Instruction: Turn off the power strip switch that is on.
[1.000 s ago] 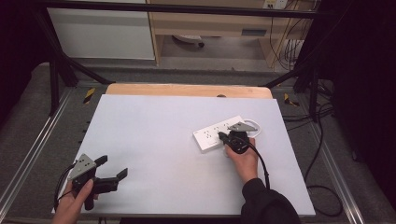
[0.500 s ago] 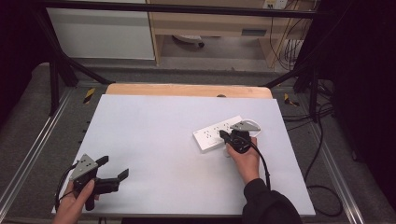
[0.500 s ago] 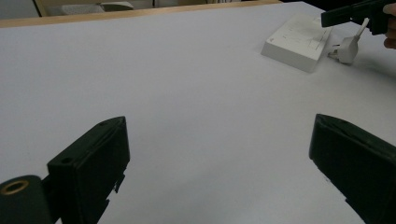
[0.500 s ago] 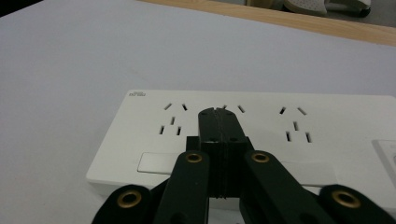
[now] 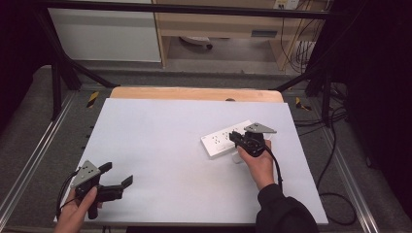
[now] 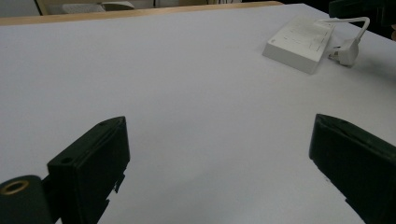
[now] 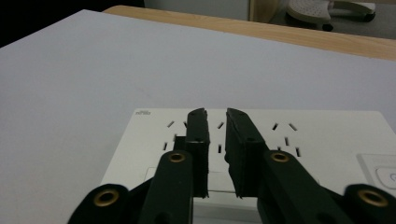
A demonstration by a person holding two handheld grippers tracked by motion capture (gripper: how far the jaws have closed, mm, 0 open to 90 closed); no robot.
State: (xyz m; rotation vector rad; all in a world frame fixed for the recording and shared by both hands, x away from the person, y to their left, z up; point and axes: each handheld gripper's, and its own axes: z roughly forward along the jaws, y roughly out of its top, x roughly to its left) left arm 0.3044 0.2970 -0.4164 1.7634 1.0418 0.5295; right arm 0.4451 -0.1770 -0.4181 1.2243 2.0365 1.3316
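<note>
A white power strip point(image 5: 221, 141) lies flat on the right half of the white table point(image 5: 160, 131). My right gripper point(image 5: 235, 138) hovers over its near end, held by a hand. In the right gripper view its jaws point(image 7: 217, 115) stand a narrow gap apart above the strip's sockets point(image 7: 280, 135); they have just been opening, and nothing is pinched between them. My left gripper point(image 5: 116, 174) rests at the table's front left corner, wide open and empty. In the left gripper view the strip point(image 6: 299, 42) and its white plug point(image 6: 345, 50) on a short cable sit far off.
A wooden strip point(image 5: 194, 93) runs along the table's far edge. Dark metal frame rails flank the table, and cables hang at the right side point(image 5: 335, 116). A shelf unit stands behind.
The right gripper has shifted slightly over the strip's near end. The left gripper has stayed where it was.
</note>
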